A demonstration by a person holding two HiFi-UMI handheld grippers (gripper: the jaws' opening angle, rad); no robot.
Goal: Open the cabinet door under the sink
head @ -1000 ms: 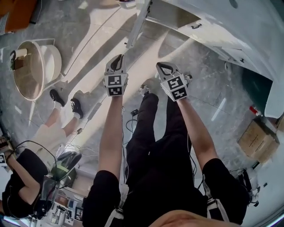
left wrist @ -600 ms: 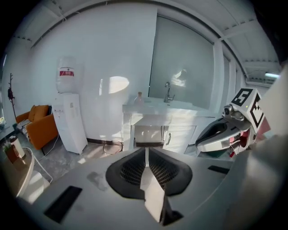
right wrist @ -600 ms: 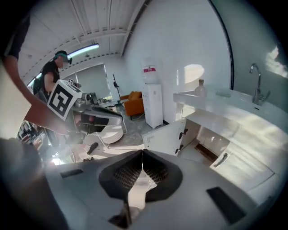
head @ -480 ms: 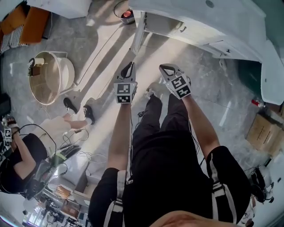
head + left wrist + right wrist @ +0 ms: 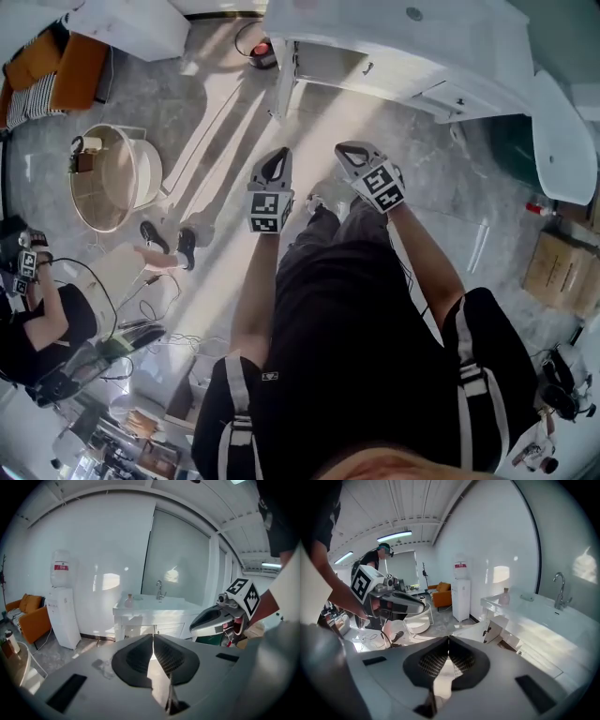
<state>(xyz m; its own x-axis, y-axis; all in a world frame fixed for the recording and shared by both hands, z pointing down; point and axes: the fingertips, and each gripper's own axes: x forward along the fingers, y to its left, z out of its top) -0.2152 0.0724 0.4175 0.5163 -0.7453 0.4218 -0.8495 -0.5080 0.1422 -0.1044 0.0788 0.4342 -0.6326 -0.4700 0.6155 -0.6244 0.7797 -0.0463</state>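
The white sink counter (image 5: 412,42) lies ahead, well beyond both grippers. Under it a white cabinet door (image 5: 337,66) carries a small black handle (image 5: 368,67). In the right gripper view this door (image 5: 493,626) seems to stand ajar, with a dark gap behind it. The cabinet front (image 5: 169,630) sits below the faucet (image 5: 160,590) in the left gripper view. My left gripper (image 5: 275,161) and right gripper (image 5: 349,150) are held out side by side above the floor. Both are shut on nothing, their tips touching (image 5: 153,635) (image 5: 448,638).
A pink bottle (image 5: 128,600) stands on the counter. Left of the sink stand a water dispenser (image 5: 62,606) and an orange sofa (image 5: 52,56). A round white chair (image 5: 112,178) and another person (image 5: 37,319) are at the left, cardboard boxes (image 5: 558,272) at the right.
The sink counter has come further into the head view as the person moves towards it. Both grippers stay shut and held out in front.
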